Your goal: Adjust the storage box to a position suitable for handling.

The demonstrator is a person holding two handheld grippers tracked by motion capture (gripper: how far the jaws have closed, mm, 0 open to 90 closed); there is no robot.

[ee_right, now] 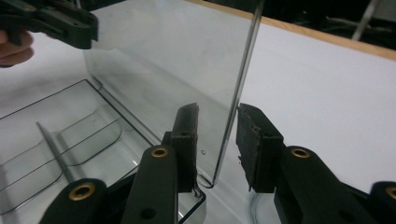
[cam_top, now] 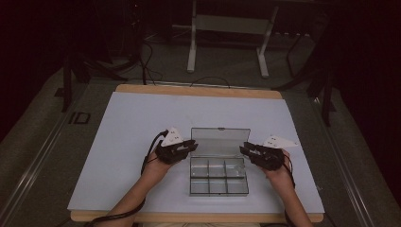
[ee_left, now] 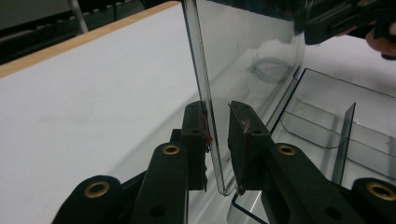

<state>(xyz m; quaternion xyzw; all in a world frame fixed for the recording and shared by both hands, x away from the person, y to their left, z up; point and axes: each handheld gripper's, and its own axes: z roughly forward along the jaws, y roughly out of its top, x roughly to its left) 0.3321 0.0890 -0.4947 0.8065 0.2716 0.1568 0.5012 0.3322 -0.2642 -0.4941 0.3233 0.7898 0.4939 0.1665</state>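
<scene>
1. Left tool (ee_left: 217,144): jaws straddle the left edge of the lid (cam_top: 220,139); the outer pad touches it, the inner pad (ee_left: 243,140) stands just clear.
2. Right tool (ee_right: 217,144): open astride the lid's right edge, neither pad touching.
3. Compartment box (cam_top: 219,176): near the bench (cam_top: 132,123) front edge, centre; lid raised upright.
4. Handling, judged: light, stiff, slippery clear plastic; take the lid by its side edges

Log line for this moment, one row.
clear plastic compartment box | hinged lid upright | left gripper, right gripper straddle lid edges, gaps visible
</scene>
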